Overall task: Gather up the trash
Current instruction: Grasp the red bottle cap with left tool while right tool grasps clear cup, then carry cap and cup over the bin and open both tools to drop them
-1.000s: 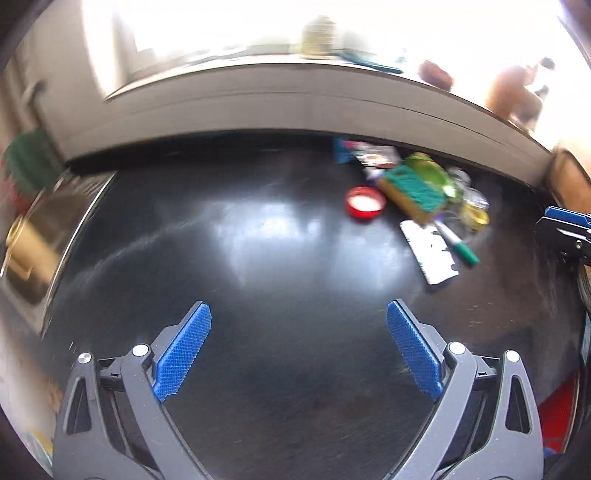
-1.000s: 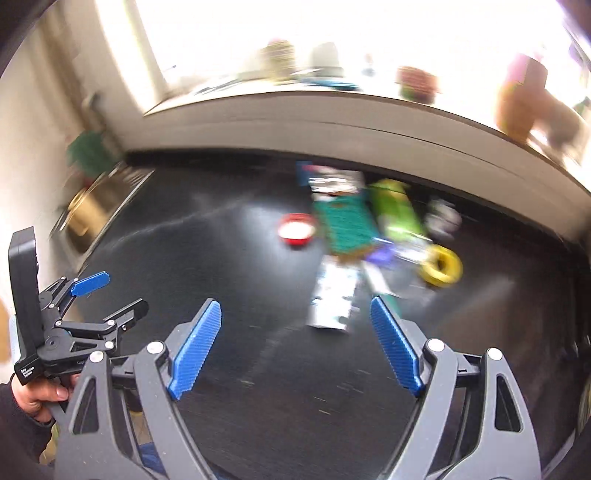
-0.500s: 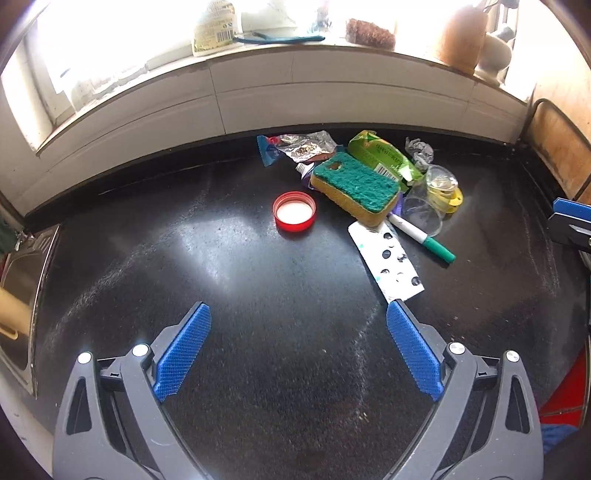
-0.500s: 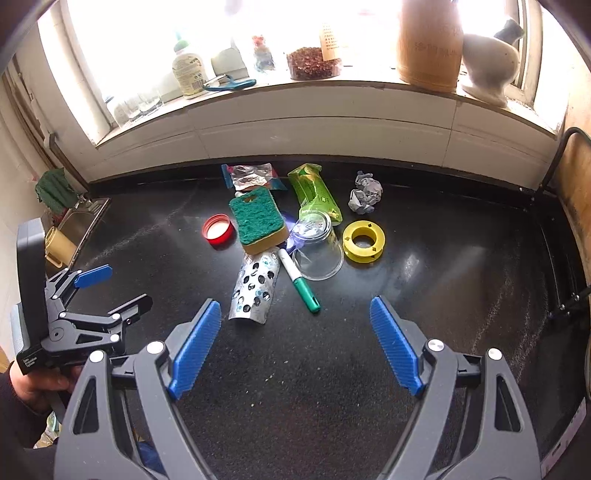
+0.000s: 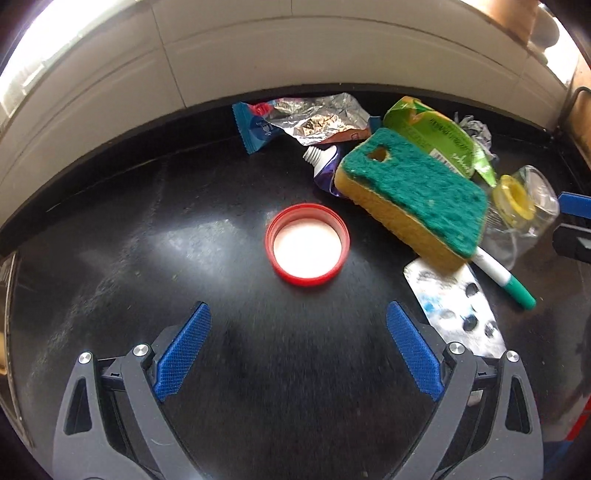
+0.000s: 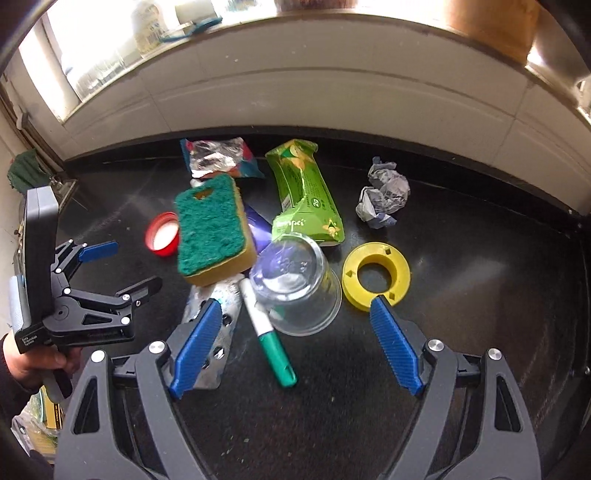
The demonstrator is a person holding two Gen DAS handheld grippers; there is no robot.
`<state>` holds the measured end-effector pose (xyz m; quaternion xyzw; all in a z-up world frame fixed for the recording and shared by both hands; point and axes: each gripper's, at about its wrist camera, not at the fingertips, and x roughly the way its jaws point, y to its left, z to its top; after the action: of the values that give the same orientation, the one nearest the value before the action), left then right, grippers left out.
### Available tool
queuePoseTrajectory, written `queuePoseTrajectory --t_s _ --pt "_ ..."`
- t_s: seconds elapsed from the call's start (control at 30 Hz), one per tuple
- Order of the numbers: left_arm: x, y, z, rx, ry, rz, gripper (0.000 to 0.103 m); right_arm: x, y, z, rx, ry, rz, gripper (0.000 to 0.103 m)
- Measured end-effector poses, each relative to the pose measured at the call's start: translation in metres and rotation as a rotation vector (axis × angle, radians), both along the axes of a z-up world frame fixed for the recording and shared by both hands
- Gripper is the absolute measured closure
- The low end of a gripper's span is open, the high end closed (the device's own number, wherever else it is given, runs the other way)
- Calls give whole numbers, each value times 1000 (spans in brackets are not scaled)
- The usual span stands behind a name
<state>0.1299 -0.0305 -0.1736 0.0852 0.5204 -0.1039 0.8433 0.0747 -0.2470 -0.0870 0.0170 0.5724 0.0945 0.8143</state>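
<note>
A pile of litter lies on the black counter (image 5: 147, 229). My left gripper (image 5: 297, 314) is open just short of a red lid (image 5: 307, 244) with a white inside. Right of the lid are a green-and-yellow sponge (image 5: 410, 192), a purple tube (image 5: 325, 162), a foil wrapper (image 5: 314, 118) and a blister pack (image 5: 454, 306). My right gripper (image 6: 295, 306) is open over a clear cup (image 6: 295, 284) lying on its side and a green marker (image 6: 269, 339). A yellow ring (image 6: 376, 275), a green packet (image 6: 306, 195) and crumpled paper (image 6: 384, 195) lie beyond it.
A white tiled wall (image 6: 295, 96) and a windowsill (image 6: 184, 33) with bottles close off the far side. A sink (image 6: 62, 188) sits at the far left. A hand in a dark sleeve (image 6: 33, 365) holds the left gripper (image 6: 107, 266) at the left edge.
Both grippers have come down and forward toward the litter pile, which now looms much larger. The red lid now lies just ahead of the left fingers; the cup sits between the right ones.
</note>
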Motion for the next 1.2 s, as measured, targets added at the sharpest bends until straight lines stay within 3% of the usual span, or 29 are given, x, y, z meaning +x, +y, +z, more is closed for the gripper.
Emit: queuePoseTrajectory --t_s 0.17,0.3,0.4,0.43,0.7,1.03,1.2 --pt "22 -5 -13 -20 -2 -20 10 16 2 -22 -23 30 19 32" --pt "30 -6 -13 -31 -29 -23 17 22 1 -31 -30 44 16 51" --pt "30 -7 -8 -31 -52 -16 50 22 3 -30 -37 37 14 58" --pt "30 -6 -6 -30 -45 0 55 21 2 -28 -36 33 11 60" --pt "8 10 17 -72 -15 93 55 -2 -2 7 -15 -31 -18 63" --pt "-68 5 67 -63 -51 126 55 -65 -6 63 45 -118 -35 63" --pt "-100 2 66 -74 -47 126 55 -91 -6 70 52 -119 -25 63"
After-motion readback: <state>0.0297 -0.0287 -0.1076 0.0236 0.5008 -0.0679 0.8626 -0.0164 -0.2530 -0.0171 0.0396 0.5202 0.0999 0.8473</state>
